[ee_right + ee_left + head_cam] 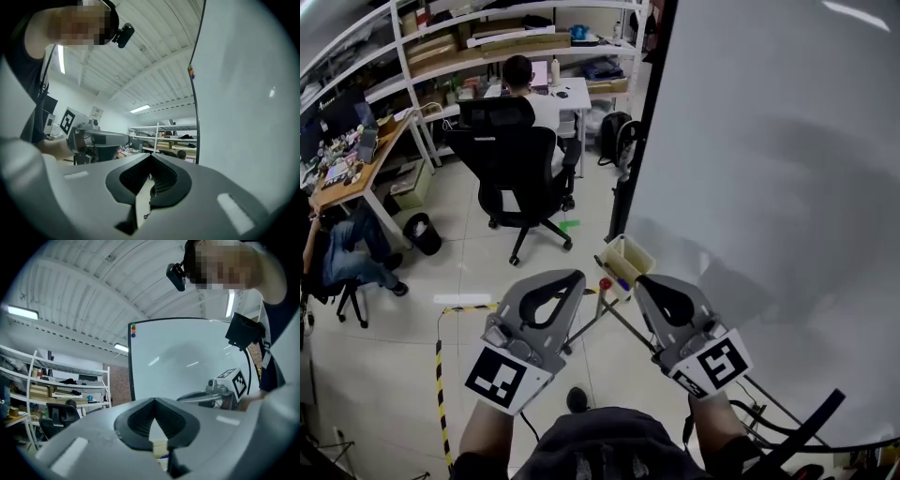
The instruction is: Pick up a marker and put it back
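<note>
You hold both grippers up side by side before a large, glossy white whiteboard [769, 169] with a thin black frame, which fills the right half of the head view. The left gripper [574, 277] is closed, its smooth grey jaws meeting at the tips with nothing between them. The right gripper [644, 281] is closed and empty too.

Just beyond the tips, a small pale yellow open box [630, 255] sits at the whiteboard's lower edge. At its near end show a red-tipped marker [605, 283] and a blue-tipped marker [623, 282], both untouched.

Below lies a pale, shiny tiled floor [384, 375] crossed by yellow-and-black striped tape [441, 375]. Open floor spreads to the left. Farther back, a person sits in a black wheeled office chair [520, 169], with white metal shelving [487, 42] holding cardboard boxes behind.
</note>
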`<state>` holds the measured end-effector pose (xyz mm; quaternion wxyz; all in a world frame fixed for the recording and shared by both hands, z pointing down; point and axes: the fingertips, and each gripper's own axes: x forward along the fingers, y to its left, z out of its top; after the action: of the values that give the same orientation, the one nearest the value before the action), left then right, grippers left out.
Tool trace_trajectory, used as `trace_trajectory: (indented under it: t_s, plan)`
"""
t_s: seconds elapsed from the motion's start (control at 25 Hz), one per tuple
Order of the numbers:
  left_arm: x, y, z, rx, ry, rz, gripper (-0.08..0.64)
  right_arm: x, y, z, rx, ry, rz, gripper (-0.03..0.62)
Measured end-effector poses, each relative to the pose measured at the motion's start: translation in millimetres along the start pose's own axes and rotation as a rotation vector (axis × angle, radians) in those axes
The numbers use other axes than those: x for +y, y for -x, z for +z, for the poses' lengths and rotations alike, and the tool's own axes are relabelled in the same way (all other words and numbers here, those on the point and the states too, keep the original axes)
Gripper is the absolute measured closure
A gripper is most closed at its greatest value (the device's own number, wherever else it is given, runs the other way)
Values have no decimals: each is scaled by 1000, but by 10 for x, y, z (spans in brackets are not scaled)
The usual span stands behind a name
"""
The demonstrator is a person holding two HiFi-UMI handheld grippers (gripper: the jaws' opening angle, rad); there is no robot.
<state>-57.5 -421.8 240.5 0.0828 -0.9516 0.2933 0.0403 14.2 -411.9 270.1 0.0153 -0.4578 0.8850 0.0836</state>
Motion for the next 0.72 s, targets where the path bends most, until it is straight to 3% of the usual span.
trace_trajectory:
  t_s: [0.24, 0.48, 0.72]
  plan:
    - [-492, -64, -78, 21, -7, 65, 555, 20, 405, -127, -2, -18, 100, 592]
    - [-1096, -173, -159, 63, -11, 85, 555, -116, 894, -241, 9, -41, 132, 592]
    - [-1646, -101, -37, 86, -86, 73, 555, -70, 1326, -147, -13, -65, 180, 592]
